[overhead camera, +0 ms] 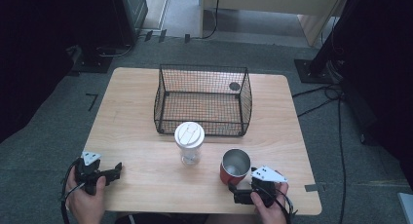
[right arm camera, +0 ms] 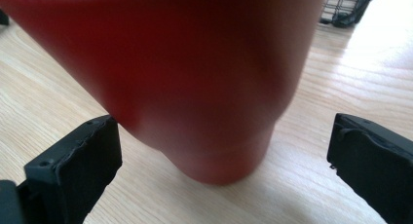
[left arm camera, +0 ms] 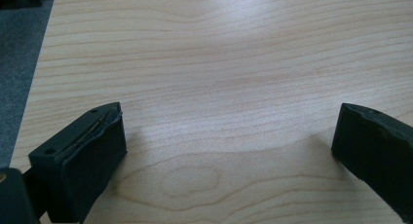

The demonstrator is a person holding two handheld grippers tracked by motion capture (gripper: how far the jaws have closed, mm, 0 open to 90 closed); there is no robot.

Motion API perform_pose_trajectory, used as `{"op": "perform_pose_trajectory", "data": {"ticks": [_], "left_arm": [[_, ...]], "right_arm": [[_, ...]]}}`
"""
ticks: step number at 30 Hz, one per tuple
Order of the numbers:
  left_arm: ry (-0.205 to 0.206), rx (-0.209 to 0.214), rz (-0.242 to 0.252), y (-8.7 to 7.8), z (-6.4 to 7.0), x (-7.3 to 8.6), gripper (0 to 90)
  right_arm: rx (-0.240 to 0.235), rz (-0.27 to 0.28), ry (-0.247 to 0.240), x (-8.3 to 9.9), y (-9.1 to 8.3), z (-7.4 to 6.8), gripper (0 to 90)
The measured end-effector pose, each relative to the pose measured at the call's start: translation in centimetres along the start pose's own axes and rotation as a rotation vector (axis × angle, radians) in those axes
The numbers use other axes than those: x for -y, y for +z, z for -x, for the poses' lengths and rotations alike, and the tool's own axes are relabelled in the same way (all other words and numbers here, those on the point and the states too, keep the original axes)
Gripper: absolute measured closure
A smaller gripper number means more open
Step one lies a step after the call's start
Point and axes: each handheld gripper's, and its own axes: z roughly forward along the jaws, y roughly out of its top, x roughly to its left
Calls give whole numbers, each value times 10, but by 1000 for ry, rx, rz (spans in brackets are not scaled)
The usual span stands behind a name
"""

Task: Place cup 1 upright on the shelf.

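Observation:
A red cup (overhead camera: pixel 235 167) with a steel inside stands upright on the wooden table (overhead camera: pixel 141 112), near the front right. My right gripper (overhead camera: pixel 234 190) is just in front of it and open. In the right gripper view the red cup (right arm camera: pixel 195 63) looms close and blurred, its base between the two spread jaws of my right gripper (right arm camera: pixel 224 131), neither pad touching it. A clear cup with a white lid (overhead camera: pixel 189 142) stands left of the red cup. My left gripper (overhead camera: pixel 116 169) rests at the front left and is open. Between the jaws of the left gripper (left arm camera: pixel 229 121) lies only bare wood.
A black wire basket (overhead camera: pixel 203 68) sits at the middle back of the table, with a small dark disc (overhead camera: pixel 234 86) at its far right corner. A corner of the basket (right arm camera: pixel 346 12) appears in the right gripper view. Cables and stands lie on the carpet around.

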Motion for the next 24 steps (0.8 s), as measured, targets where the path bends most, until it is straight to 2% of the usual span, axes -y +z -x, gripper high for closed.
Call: {"op": "perform_pose_trajectory", "data": {"ticks": [15, 20, 23, 24], "left_arm": [[0, 0, 0, 0, 0, 0, 0], [0, 0, 0, 0, 0, 0, 0], [0, 0, 0, 0, 0, 0, 0], [0, 0, 0, 0, 0, 0, 0]], "right_arm": [[-20, 54, 8, -20, 2, -11, 0], [-10, 74, 15, -26, 4, -16, 0], [30, 86, 19, -29, 6, -21, 0], [30, 86, 19, -29, 6, -21, 0]]}}
